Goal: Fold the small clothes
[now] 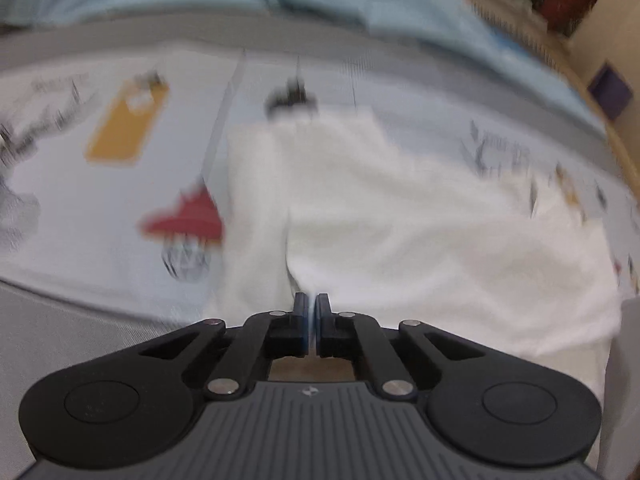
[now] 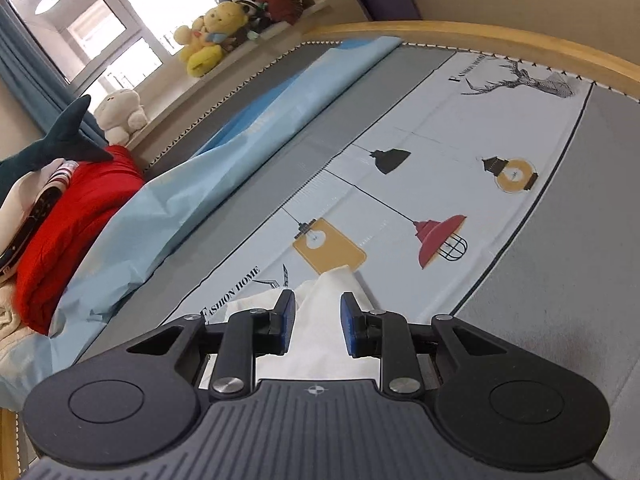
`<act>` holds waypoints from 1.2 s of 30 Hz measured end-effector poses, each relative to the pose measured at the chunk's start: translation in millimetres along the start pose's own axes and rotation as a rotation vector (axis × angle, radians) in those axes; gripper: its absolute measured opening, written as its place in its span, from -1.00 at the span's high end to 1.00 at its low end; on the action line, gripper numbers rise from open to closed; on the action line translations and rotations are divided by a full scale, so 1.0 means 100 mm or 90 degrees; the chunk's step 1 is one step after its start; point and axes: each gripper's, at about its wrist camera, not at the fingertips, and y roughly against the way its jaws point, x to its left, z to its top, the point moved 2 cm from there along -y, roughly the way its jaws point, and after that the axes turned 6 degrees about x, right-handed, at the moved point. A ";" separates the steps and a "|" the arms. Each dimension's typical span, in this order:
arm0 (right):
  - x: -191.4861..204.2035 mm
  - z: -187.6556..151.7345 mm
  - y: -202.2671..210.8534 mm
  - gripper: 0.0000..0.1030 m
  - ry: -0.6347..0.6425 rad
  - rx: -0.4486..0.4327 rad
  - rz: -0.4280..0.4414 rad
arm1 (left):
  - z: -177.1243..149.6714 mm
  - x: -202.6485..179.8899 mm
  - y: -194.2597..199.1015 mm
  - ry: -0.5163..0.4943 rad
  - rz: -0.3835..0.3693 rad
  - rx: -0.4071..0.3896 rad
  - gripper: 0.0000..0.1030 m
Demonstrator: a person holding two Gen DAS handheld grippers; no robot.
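A white garment (image 1: 400, 220) lies spread on a pale printed sheet (image 1: 100, 220), blurred in the left wrist view. My left gripper (image 1: 312, 300) is at the garment's near edge, where a crease runs up to the tips. Its jaws are shut, with only a thin light sliver of cloth between the pads. In the right wrist view, a corner of the white garment (image 2: 320, 344) lies under and between the blue pads of my right gripper (image 2: 318, 304). Those pads stand apart and do not press the cloth.
The printed sheet (image 2: 440, 128) shows lamps and a deer, with grey mattress on both sides. A crumpled light blue sheet (image 2: 240, 132) lies along the left. A red cloth (image 2: 72, 216) and a shark plush (image 2: 52, 148) are piled at far left. Plush toys (image 2: 208, 36) sit on the sill. A wooden frame (image 2: 480, 36) rims the bed.
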 end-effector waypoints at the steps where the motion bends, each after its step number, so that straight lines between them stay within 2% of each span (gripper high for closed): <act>1: 0.01 -0.01 0.01 0.48 0.002 0.002 0.002 | 0.05 0.04 0.12 0.010 0.006 -0.030 0.95; 2: 0.02 -0.02 0.00 0.48 0.007 0.006 0.004 | 0.08 0.07 0.19 0.011 0.025 -0.047 0.95; 4: 0.04 -0.06 -0.03 0.48 0.019 0.020 0.005 | 0.10 0.19 0.25 0.018 0.098 -0.059 0.95; 5: 0.05 -0.09 -0.06 0.48 0.024 0.029 0.001 | 0.10 0.27 0.23 0.031 0.123 -0.047 0.94; 6: 0.06 -0.11 -0.08 0.48 0.028 0.038 -0.004 | 0.09 0.34 0.18 0.043 0.122 -0.025 0.93; 8: 0.07 -0.16 -0.17 0.48 0.034 0.062 -0.010 | 0.08 0.40 0.13 0.051 0.103 0.011 0.87; 10: 0.09 -0.24 -0.27 0.47 0.038 0.087 -0.010 | 0.09 0.39 0.20 0.043 0.115 -0.017 0.84; 12: 0.12 -0.31 -0.35 0.47 0.038 0.107 -0.011 | 0.11 0.35 0.24 0.033 0.097 -0.033 0.84; 14: 0.14 -0.39 -0.45 0.47 0.045 0.129 -0.013 | 0.12 0.33 0.25 0.042 0.068 -0.035 0.84; 17: 0.11 -0.49 -0.58 0.47 0.031 0.161 -0.026 | 0.17 0.32 0.23 0.059 0.054 -0.031 0.84; 20: 0.03 -0.59 -0.67 0.47 0.012 0.194 -0.069 | 0.19 0.40 0.27 0.084 0.043 -0.038 0.84; 25: -0.10 -0.67 -0.72 0.29 -0.015 0.206 -0.100 | 0.24 0.67 0.28 0.143 0.021 -0.057 0.84; 29: -0.20 -0.72 -0.82 0.29 -0.022 0.214 -0.103 | 0.22 0.79 0.20 0.168 -0.017 -0.062 0.61; 32: -0.25 -0.73 -0.87 0.29 -0.039 0.221 -0.096 | 0.23 0.77 0.10 0.168 -0.025 -0.054 0.58; 33: -0.25 -0.73 -0.88 0.38 -0.037 0.221 -0.092 | 0.25 0.75 0.08 0.165 -0.033 -0.058 0.51; 34: -0.24 -0.73 -0.89 0.58 -0.035 0.220 -0.084 | 0.27 0.73 0.07 0.161 -0.042 -0.065 0.47; 36: -0.24 -0.72 -0.87 0.65 -0.038 0.213 -0.078 | 0.29 0.69 0.04 0.149 -0.051 -0.068 0.30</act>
